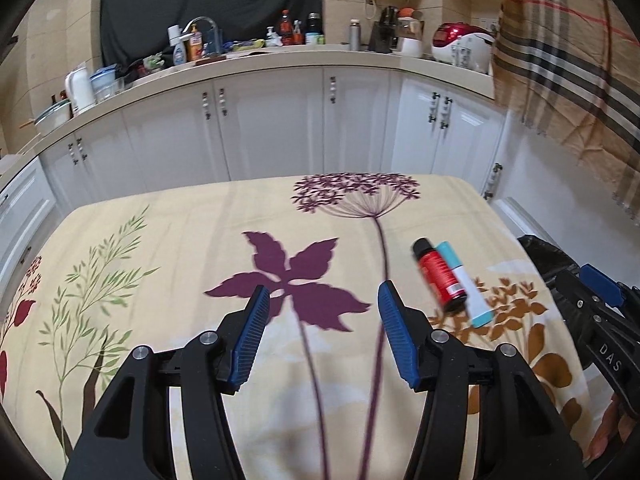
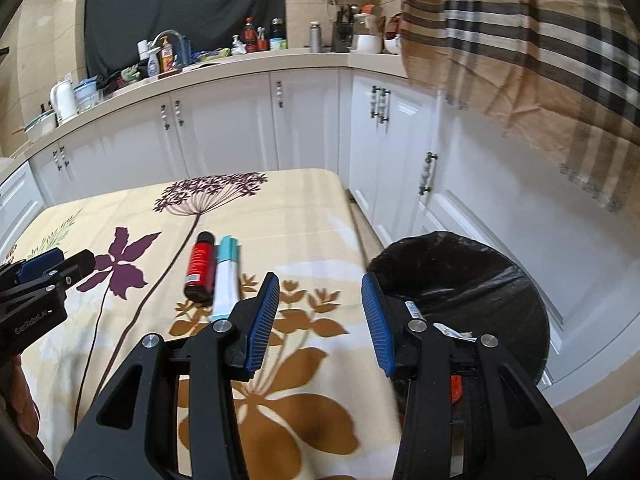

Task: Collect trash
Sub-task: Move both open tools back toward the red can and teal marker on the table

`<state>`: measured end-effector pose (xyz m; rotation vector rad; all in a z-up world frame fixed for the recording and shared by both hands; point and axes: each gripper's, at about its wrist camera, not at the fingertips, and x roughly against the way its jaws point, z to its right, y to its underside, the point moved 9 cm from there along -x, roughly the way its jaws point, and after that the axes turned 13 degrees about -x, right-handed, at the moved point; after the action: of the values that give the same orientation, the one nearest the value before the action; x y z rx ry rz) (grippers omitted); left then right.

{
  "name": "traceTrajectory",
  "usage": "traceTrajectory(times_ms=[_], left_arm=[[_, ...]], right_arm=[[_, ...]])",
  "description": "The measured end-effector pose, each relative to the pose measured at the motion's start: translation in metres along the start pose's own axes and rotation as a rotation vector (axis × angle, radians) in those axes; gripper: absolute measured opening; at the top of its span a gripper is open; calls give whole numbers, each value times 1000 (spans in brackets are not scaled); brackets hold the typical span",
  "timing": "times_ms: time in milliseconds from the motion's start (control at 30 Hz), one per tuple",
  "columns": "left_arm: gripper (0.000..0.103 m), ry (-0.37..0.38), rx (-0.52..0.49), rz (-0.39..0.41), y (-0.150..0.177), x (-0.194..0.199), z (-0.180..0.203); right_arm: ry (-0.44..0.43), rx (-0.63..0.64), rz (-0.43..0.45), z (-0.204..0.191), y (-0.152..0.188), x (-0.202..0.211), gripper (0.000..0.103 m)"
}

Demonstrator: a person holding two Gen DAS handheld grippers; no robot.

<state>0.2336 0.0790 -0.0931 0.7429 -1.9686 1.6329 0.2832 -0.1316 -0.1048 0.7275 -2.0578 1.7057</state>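
Surface (image 1: 200,240): I see it covered by a cream cloth printed with a purple leaf, a purple umbel flower, green sprigs and brown blossoms; I take the purple leaf as my landmark.
Red bottle (image 1: 440,276): lying on its side to the right of the purple leaf, over the brown blossoms, black cap pointing away from me.
Teal-and-white tube (image 1: 466,284): lying touching the red bottle on the side farther from the leaf, parallel to it.
Left gripper (image 1: 322,312): my jaws stand apart with nothing between them, hovering over the near edge of the purple leaf; the bottle and tube lie beyond the right pad.
Right gripper (image 2: 318,304): jaws apart and empty, over the brown blossoms, on the far side of the bottle and tube from the leaf.
Trash bin (image 2: 480,280): black-lined, on the floor off the surface's right edge, well away from the leaf; I make out some scraps inside, partly hidden by my gripper.
Kitchen cabinets (image 1: 280,120): white doors beyond the surface's far edge.
Worktop (image 1: 360,58): crowded with bottles, a faucet, a kettle and a red rice cooker.
Dark cloth (image 1: 208,0): hung on the wall above the faucet.
Plaid cloth (image 1: 568,60): hanging at upper right.
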Motion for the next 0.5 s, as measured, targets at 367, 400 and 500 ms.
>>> traceTrajectory(times_ms=[367,400,500], left_arm=[[56,-41,37,-22,16,-2,-36],[56,-44,40,-24,17,-2,-39],[56,-56,50,-31,21,-3,-48]], right_arm=[[-21,61,-69,-37,12,-25,42],[-22,67,-75,-39,13,-28,42],[-22,81,-89,-46,15,-34,42]])
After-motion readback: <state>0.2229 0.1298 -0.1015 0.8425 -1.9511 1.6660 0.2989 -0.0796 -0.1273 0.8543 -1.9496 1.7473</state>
